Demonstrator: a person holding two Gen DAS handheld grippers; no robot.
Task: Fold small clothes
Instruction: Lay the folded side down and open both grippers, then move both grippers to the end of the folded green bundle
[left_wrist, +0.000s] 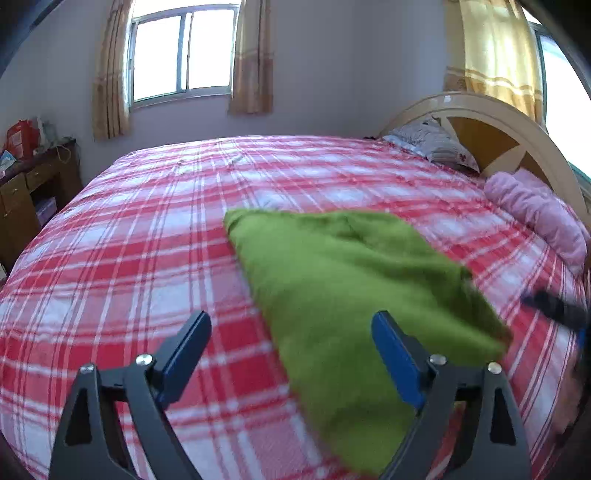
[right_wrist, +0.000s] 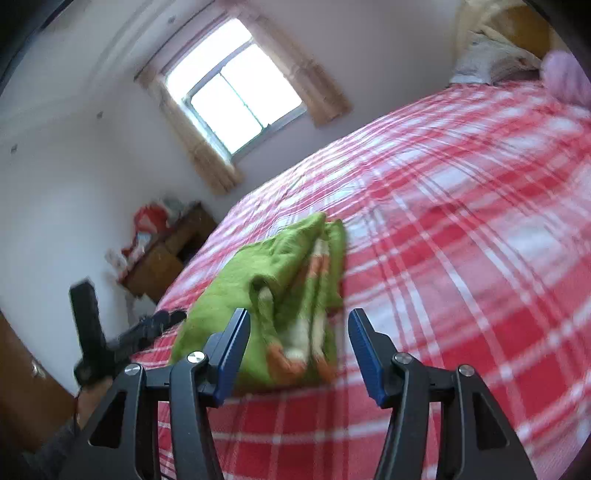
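Both grippers open; left gripper (left_wrist: 291, 328), right gripper (right_wrist: 299, 325); green garment (left_wrist: 343, 280) folded on bed (left_wrist: 147, 240).

Bed (left_wrist: 129, 258): red and white plaid cover
Headboard (left_wrist: 480, 110): arched, cream and yellow
Pillow (left_wrist: 432, 142): grey patterned, against the headboard
Pink blanket (left_wrist: 535, 210): rolled, beside the pillow
Window (left_wrist: 184, 51): curtained, bright
Wooden desk (left_wrist: 22, 195): cluttered, left of the bed

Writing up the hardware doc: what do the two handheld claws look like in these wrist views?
Both match: left claw and right claw have matte black triangular linkage arms with cutouts, silver round-head bolts at the pivots, and flat blue fingers. A grey sleeve shows at the wrist. No visible cables or markings.
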